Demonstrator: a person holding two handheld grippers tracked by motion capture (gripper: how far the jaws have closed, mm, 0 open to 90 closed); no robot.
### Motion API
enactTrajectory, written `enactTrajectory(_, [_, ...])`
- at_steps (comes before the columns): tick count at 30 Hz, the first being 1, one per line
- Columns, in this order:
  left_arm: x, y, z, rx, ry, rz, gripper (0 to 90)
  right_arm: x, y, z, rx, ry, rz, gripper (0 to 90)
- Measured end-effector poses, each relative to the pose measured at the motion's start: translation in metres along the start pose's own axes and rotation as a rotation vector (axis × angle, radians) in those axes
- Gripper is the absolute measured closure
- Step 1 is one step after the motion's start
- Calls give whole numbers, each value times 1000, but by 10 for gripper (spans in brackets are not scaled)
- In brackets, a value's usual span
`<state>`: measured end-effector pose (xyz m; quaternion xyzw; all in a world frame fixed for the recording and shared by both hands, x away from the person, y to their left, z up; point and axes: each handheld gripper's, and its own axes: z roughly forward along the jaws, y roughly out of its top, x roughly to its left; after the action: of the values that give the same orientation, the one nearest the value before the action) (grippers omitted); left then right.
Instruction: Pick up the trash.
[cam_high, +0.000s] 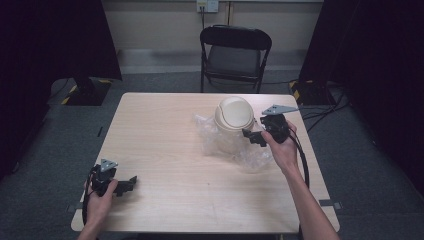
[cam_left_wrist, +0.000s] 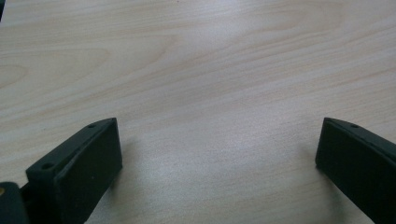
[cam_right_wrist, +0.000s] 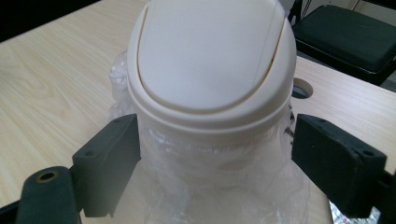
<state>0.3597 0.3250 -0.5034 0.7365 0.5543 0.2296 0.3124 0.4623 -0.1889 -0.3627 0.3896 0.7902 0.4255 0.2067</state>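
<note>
We found the small cream bin (cam_high: 234, 117) standing upright on the right half of the tabletop (cam_high: 165, 150), toward its far side. Its domed swing lid (cam_right_wrist: 210, 51) was seated in place and level. Clear plastic film (cam_high: 212, 137) spread from under the lid and lay crumpled on the tabletop around the base of the bin, on the left side and toward the near right.

We held the right tongs (cam_high: 252, 135) just beside the bin on its right side, with the jaws pointed at its body. In the right gripper view the right tongs (cam_right_wrist: 215, 154) stood spread, one jaw on each side of the film-wrapped body below the lid rim, with a gap visible at each pad. The pads did not press on the bin.

We held the left tongs (cam_high: 131, 181) near the front left corner of the tabletop, well apart from the bin. In the left gripper view the left tongs (cam_left_wrist: 217, 149) stood spread wide over bare wood.

A black folding chair (cam_high: 235, 55) stood behind the tabletop.
</note>
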Motion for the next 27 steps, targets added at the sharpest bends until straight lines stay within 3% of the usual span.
enactTrajectory(15, [0,0,0,0,0,0,0,-13,24,26,2,-14,18,162])
enactTrajectory(27, [0,0,0,0,0,0,0,-17,19,48,44,-38,47,138])
